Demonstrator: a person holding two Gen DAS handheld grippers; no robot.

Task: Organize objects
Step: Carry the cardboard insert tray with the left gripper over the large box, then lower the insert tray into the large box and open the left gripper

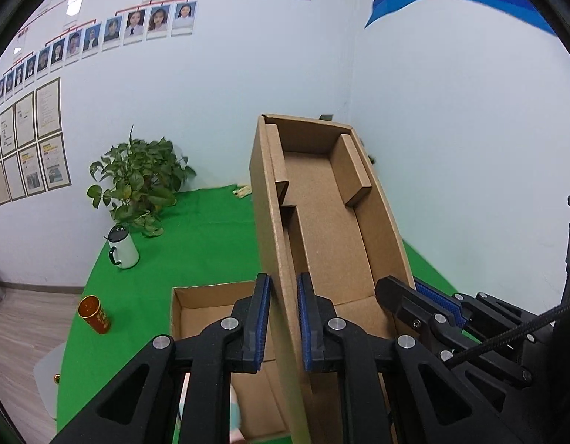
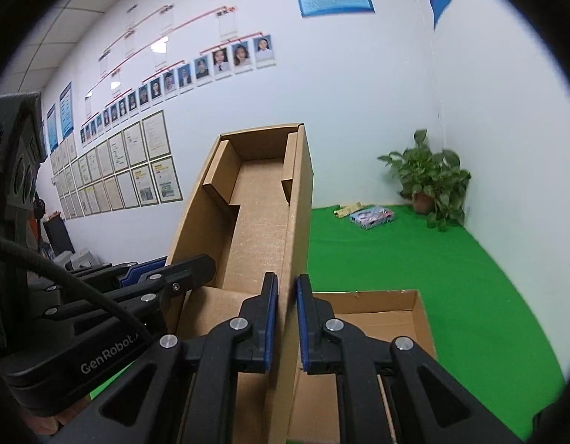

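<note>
A brown cardboard box lid stands tilted up, its open inside facing the cameras. My left gripper is shut on the lid's left side wall. My right gripper is shut on the lid's right side wall. Each gripper shows in the other's view: the right one in the left wrist view, the left one in the right wrist view. Below the lid lies the open cardboard box base, also in the right wrist view. A pale object shows inside it, mostly hidden.
A green cloth covers the table. On it stand a potted plant, a white mug with a black lid and an orange can. A patterned packet and a second plant sit by the wall corner.
</note>
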